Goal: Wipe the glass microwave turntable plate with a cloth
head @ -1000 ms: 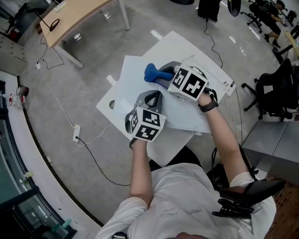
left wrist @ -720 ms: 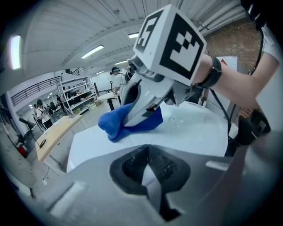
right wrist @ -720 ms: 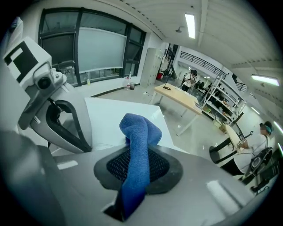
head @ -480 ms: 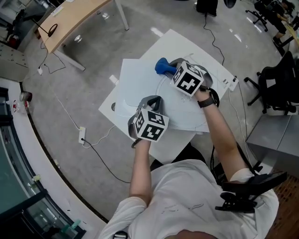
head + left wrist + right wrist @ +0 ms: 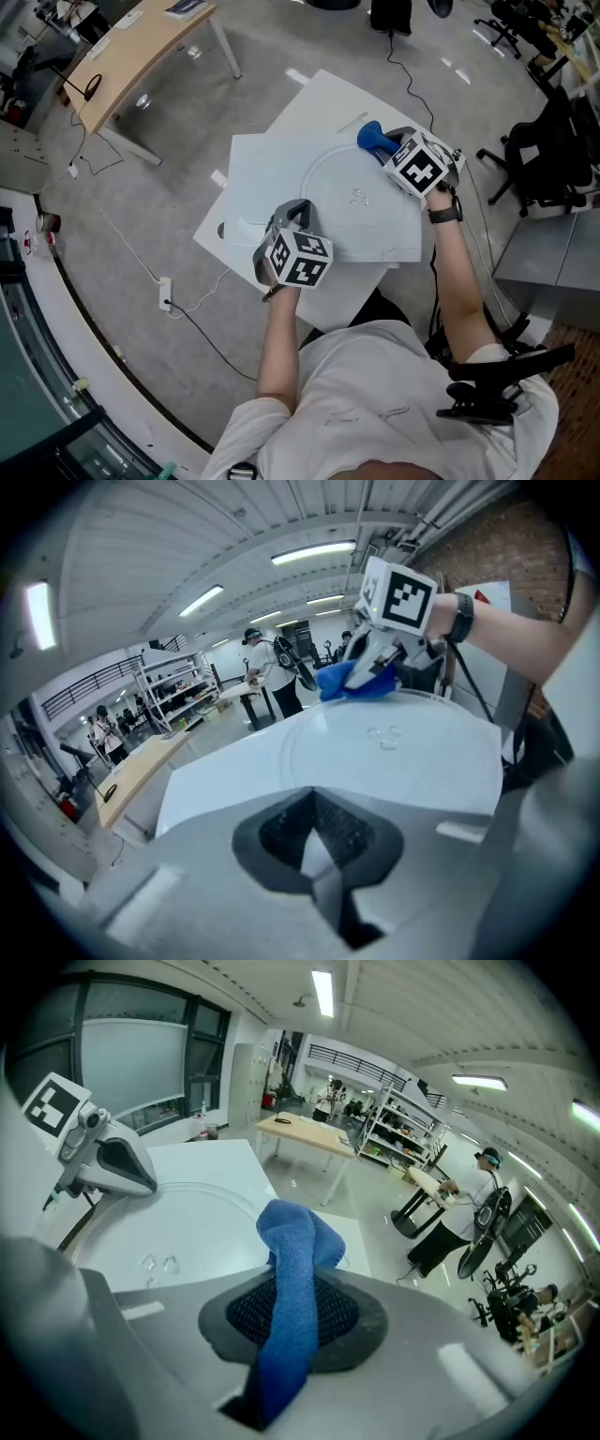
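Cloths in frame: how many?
1. The blue cloth is clamped in the right gripper, at the far rim of the glass plate. No other shows; the grippers could hide one.

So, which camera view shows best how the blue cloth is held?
The right gripper view: the blue cloth runs up between the right gripper's shut jaws. The head view shows only a small blue bundle; the left gripper view shows it far off.

Left gripper (image 5: 293,212) close to body, jaws together, elbow bent, forearm (image 5: 281,328) pointing forward. Right gripper (image 5: 394,150) farther out, arm (image 5: 457,272) stretched almost straight, jaws clamped on cloth (image 5: 373,141), tips angled leftward. Grippers well apart.
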`<state>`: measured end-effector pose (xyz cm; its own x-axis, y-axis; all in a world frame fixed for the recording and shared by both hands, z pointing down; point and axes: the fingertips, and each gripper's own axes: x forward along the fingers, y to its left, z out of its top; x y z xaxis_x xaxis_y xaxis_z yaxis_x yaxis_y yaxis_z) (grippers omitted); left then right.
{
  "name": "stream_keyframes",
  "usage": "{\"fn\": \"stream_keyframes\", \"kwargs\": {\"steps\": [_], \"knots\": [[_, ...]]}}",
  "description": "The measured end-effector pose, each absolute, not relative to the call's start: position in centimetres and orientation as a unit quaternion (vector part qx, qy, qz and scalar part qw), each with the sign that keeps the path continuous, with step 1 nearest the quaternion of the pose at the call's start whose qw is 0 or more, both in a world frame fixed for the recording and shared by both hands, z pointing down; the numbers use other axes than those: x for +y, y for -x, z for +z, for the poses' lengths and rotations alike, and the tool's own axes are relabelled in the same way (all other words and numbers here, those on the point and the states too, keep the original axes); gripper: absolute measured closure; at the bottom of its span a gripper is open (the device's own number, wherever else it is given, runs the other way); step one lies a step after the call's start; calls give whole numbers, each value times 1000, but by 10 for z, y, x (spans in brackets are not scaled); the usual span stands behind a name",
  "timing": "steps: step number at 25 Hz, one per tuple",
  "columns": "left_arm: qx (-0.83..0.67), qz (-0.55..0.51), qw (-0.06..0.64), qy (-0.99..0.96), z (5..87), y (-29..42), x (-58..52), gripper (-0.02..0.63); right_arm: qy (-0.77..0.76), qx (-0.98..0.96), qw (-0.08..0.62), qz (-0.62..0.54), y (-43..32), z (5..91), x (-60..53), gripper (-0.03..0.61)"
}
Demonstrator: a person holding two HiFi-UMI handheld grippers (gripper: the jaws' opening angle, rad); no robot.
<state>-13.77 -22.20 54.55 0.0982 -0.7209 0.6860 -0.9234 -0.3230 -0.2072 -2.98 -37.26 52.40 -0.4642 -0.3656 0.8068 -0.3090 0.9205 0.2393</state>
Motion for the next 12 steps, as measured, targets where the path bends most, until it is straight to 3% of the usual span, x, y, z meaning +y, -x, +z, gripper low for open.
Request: {"fn": "stream_keyframes", "kwargs": {"steps": [12], "knots": [[-563,365,125,-731,543,139,-221,611,-282,-836,468,43,-69,523,-304,515]]}}
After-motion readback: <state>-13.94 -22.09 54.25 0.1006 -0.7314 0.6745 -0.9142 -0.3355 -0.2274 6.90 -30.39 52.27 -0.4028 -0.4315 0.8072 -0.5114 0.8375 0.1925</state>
